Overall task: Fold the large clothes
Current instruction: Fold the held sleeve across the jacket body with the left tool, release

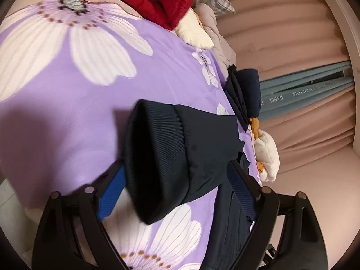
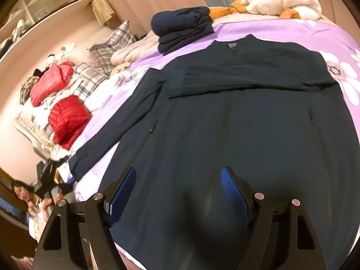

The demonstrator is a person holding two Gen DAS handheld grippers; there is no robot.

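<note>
We've got the navy jacket (image 2: 247, 117) spread flat on the purple floral bedspread (image 2: 292, 29), collar at the far end, hem closest to us. One sleeve is already laid across the chest, prob so the body ends up a neat rectangle before the next fold. The other sleeve (image 2: 117, 123) runs out diagonally toward the left side of the bed, not folded in yet.

Left gripper (image 1: 177, 180) is working that sleeve end: the ribbed cuff (image 1: 157, 157) sits btwn its blue pads, the opening facing the cam. The pads look spread fairly wide w/ the cuff bunched in the gap, so we can't tell if it's actually pinched or just resting there, tbh. Grabbing at the cuff makes sense imo, since it gives control of the whole sleeve length when swinging it over.

Right gripper (image 2: 177, 193) hovers over the hem area w/ its fingers apart, nothing in them, fabric just below.

Off to the far side there's a folded navy stack (image 2: 184, 29), likely the done pile, plus red puffer jackets (image 2: 67, 117) near the pillows.
</note>
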